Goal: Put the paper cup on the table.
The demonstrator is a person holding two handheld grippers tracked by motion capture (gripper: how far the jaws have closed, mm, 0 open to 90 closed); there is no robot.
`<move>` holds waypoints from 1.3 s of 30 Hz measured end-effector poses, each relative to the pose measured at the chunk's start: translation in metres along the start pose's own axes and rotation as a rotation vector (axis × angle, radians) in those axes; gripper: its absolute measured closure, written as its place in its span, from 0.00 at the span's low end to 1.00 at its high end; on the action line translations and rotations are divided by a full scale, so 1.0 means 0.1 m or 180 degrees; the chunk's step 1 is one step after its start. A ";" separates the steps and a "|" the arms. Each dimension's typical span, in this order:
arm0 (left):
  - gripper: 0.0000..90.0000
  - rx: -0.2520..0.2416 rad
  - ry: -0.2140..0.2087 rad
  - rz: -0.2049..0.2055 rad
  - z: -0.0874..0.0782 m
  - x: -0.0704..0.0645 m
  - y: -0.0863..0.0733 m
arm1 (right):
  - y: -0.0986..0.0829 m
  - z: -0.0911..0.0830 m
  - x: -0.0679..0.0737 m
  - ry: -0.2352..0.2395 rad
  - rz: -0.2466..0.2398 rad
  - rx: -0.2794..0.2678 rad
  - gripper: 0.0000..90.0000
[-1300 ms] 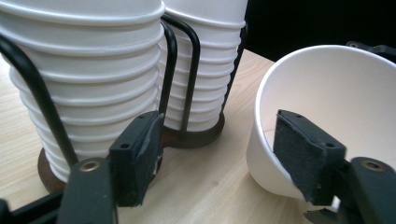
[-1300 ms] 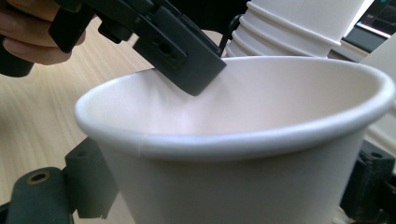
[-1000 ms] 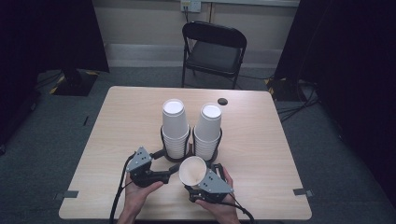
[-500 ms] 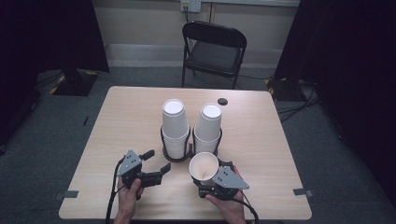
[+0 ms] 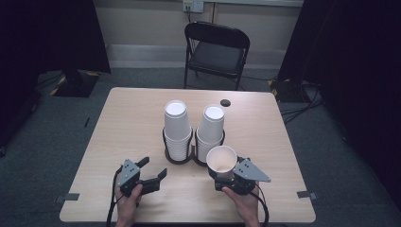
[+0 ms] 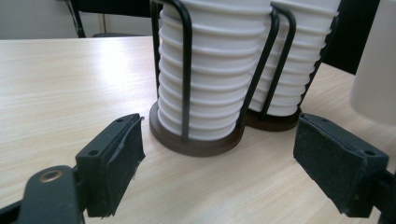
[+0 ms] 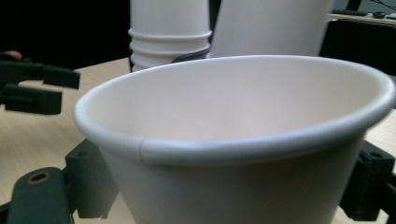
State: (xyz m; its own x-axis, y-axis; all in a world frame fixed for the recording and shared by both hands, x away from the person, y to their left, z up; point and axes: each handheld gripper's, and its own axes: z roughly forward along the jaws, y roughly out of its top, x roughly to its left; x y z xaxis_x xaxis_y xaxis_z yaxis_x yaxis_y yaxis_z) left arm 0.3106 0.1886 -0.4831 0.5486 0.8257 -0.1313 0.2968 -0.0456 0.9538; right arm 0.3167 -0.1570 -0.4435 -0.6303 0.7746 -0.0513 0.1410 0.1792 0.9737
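Two stacks of white paper cups stand upside down in a black wire double holder at the table's middle. My right gripper is shut on a single white paper cup, held mouth up just right of the holder; its rim spans the right gripper view between the jaws. My left gripper is open near the front left of the table, its pads wide apart with nothing between them, pointing at the holder's base.
A small dark round object lies at the back right of the wooden table. A black folding chair stands beyond the far edge. Dark curtains flank both sides.
My right gripper has carried the cup slightly right and toward the front edge. My left gripper has drawn back from the holder to the front left, still open.
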 end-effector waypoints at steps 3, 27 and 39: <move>0.18 -0.0023 0.0043 -0.0014 -0.01 -0.01 -0.05 | 0.03 -0.04 -0.10 -0.0065 0.0085 -0.0086 0.13; 0.17 -0.0087 0.0177 0.0159 0.03 -0.14 -0.15 | 0.15 0.16 -0.74 -0.0561 0.0488 -0.0127 0.14; 0.17 -0.0198 0.0221 0.0196 0.00 -0.17 -0.17 | 0.19 0.31 -0.97 -0.0662 0.0655 -0.0096 0.13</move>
State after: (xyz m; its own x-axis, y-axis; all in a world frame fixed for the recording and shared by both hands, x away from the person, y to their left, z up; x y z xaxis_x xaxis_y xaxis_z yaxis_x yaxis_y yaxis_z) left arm 0.2959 0.1753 -0.4966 0.5082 0.8595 -0.0549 0.2140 -0.0643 0.9747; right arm 0.4041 -0.2096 -0.4272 -0.4202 0.9011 0.1066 0.2249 -0.0103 0.9743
